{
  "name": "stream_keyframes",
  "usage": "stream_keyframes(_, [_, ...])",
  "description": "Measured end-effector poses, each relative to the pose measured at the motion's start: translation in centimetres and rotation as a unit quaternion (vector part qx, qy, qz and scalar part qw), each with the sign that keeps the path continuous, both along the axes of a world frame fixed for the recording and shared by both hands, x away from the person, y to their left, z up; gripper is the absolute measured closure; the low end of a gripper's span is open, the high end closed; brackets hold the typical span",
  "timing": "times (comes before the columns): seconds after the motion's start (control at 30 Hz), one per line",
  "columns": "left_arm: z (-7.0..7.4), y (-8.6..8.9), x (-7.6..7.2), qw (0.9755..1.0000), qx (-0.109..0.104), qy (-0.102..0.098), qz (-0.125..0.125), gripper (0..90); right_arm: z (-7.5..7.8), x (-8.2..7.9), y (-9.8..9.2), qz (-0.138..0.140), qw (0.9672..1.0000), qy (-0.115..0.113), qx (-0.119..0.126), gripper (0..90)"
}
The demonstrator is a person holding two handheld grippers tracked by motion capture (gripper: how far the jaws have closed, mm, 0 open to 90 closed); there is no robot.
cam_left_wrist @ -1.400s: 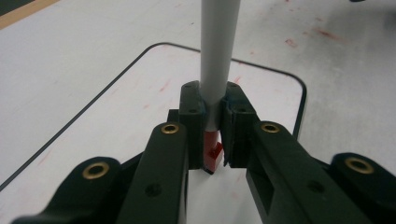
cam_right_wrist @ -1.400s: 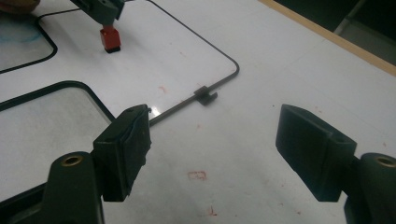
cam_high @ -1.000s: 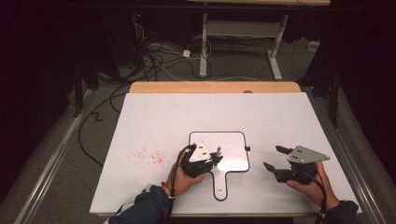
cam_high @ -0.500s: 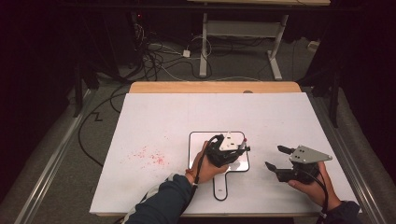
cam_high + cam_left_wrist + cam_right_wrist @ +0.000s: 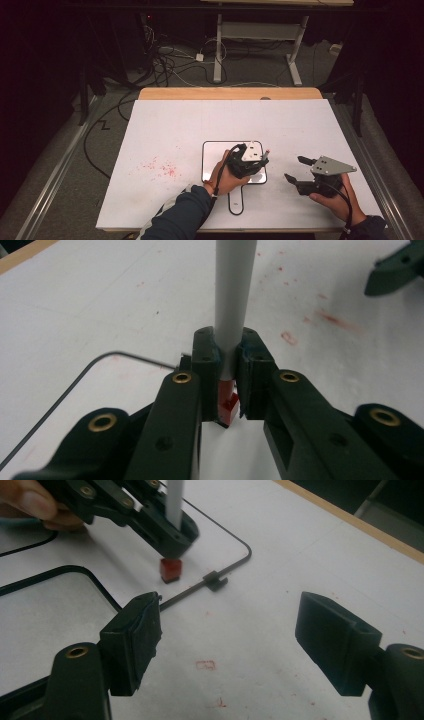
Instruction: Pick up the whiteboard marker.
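The left gripper (image 5: 264,159) sits over the near right part of a white board with a thin black outline and a short handle (image 5: 212,160), in the high view, on the white tabletop (image 5: 200,125). Its jaws are pinched on a slim grey rod with a red square tip (image 5: 268,151), which pokes out at the board's right edge. To the right, well apart, the right gripper (image 5: 296,170) hangs with its jaws spread and nothing between them. A scatter of red marks (image 5: 157,167) lies on the table left of the board.

In the left gripper view, the gripper's own two black jaws (image 5: 227,360) press together on the grey rod (image 5: 232,300) — its red tip (image 5: 227,402) shows just below the pads, and the rod runs up out of frame.

In the right gripper view, that gripper's jaws (image 5: 230,630) stand wide apart over bare table. Farther off, the left gripper (image 5: 172,532) holds the rod (image 5: 175,497) upright — the red tip (image 5: 170,570) is on or just above the surface beside the board's black outline (image 5: 235,535).
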State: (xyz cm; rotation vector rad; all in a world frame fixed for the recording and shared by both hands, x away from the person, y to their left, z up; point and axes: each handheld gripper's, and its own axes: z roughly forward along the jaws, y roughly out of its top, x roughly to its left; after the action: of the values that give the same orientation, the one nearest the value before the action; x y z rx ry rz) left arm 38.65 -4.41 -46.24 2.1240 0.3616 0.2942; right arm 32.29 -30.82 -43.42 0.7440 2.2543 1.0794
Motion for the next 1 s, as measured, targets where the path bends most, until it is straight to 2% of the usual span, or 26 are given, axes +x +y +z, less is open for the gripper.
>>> stream_keyframes(0.1, [0.0,1.6,-0.4,0.9999,-0.006,0.008,0.01,78.7,0.1,-0.1,-0.1,0.0,1.0,-0.002,0.002,26.8])
stream_keyframes(0.2, [0.1,2.7,-0.9,0.9998,-0.006,0.007,0.018,78.7,0.1,-0.1,0.1,-0.001,1.0,-0.003,0.002,26.8])
stream_keyframes(0.23, [0.2,3.0,-1.0,0.9997,-0.014,0.01,0.02,78.7,0.2,-0.1,0.1,-0.001,1.0,-0.003,0.002,26.9])
stream_keyframes(0.37, [0.5,3.8,-1.2,0.9991,-0.023,0.022,0.027,78.6,0.2,0.0,0.2,-0.002,1.0,-0.004,0.002,26.9])
stream_keyframes(0.43, [0.6,3.7,-1.4,0.9989,-0.025,0.03,0.026,78.6,0.2,-0.1,0.3,-0.002,1.0,-0.006,0.006,27.6])
stream_keyframes(0.5, [0.8,3.4,-1.6,0.9984,-0.036,0.04,0.02,78.6,0.3,-0.1,0.3,0.002,0.9998,-0.001,0.022,29.7])
stream_keyframes(0.57, [1.0,2.9,-2.0,0.9986,-0.034,0.037,0.018,78.6,0.4,-0.3,0.4,0.012,0.9992,0.004,0.038,33.6])
stream_keyframes(0.73, [1.3,2.1,-2.8,0.9988,-0.036,0.033,0.01,78.5,0.6,-0.8,1.0,0.029,0.9984,0.002,0.049,33.4])
stream_keyframes(0.8, [1.4,2.0,-2.9,0.9992,-0.03,0.026,0.009,78.4,0.7,-0.8,1.0,0.03,0.9981,0.002,0.054,33.4])
stream_keyframes(1.0, [1.7,2.4,-3.0,0.999,-0.032,0.028,0.015,78.5,1.1,-1.0,1.1,0.024,0.9975,-0.006,0.066,33.8])
